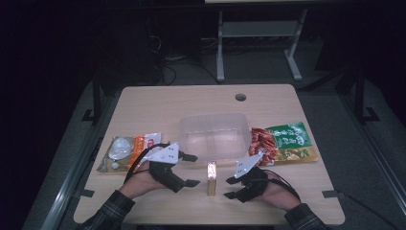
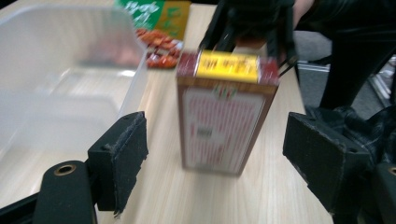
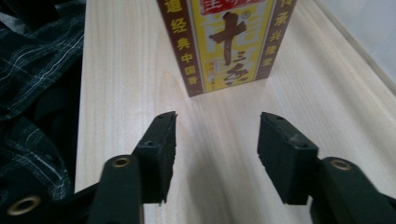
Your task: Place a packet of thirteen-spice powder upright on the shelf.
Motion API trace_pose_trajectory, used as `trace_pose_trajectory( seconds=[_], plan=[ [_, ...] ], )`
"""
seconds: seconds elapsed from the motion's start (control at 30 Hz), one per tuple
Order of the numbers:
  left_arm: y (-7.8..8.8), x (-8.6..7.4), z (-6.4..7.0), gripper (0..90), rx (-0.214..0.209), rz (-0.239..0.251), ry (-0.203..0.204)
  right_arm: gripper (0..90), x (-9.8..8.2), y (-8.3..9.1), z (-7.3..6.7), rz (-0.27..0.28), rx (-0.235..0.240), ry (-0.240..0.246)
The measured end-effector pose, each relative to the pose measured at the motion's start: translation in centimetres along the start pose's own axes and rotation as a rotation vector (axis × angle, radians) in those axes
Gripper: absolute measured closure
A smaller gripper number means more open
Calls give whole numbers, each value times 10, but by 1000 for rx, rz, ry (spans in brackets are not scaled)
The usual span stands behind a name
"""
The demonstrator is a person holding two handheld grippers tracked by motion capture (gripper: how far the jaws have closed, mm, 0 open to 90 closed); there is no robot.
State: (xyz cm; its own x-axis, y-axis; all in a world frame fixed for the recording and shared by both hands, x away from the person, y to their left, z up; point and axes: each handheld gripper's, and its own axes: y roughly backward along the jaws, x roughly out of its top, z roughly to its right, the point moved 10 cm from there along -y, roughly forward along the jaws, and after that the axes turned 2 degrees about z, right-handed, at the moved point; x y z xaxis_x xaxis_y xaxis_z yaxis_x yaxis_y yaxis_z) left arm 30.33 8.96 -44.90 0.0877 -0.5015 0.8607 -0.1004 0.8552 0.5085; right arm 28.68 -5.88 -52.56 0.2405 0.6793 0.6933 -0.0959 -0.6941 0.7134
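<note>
Box: the small box [image 1: 211, 178] lies on the desk [image 1: 158, 103] near the front edge, between both grippers, touched by neither.
Left gripper: the left gripper [image 1: 192, 169] has its jaws spread wide, nothing held.
Right gripper: the right gripper [image 1: 231, 187] stands partly open, short of the box.
Open room: bare wood along the front edge; the clear tub [image 1: 215, 135] sits just behind.
Sides: one snack packet [image 1: 125, 151] near the left edge, another green packet [image 1: 285, 142] toward the right edge.
Hard to see: the box's print is blurred in the left gripper view.
</note>
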Motion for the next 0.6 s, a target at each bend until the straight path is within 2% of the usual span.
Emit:
trace_pose_trajectory(
  seconds=[0.07,0.1,0.17,0.2,0.27,0.33,0.53,0.6],
  plan=[
    [5,-10,-2,213,22,-19,15,433,-1,1,-1,-1,1,1],
    [7,-14,-2,213,30,-23,20,419,-2,1,-1,2,1,18],
    [11,-23,-2,211,48,-40,33,403,-4,2,-3,-5,2,1],
    [13,-30,-2,208,62,-55,39,397,-4,2,-2,-1,-1,21],
    [16,-38,-1,208,76,-70,47,378,-4,4,-4,-4,4,8],
    [17,-47,0,208,93,-85,61,355,-2,6,-4,2,2,24],
    [17,-71,7,207,113,-161,93,295,9,17,-5,31,1,20],
    [18,-75,8,207,120,-166,97,284,14,21,-5,44,-6,29]
  ],
)
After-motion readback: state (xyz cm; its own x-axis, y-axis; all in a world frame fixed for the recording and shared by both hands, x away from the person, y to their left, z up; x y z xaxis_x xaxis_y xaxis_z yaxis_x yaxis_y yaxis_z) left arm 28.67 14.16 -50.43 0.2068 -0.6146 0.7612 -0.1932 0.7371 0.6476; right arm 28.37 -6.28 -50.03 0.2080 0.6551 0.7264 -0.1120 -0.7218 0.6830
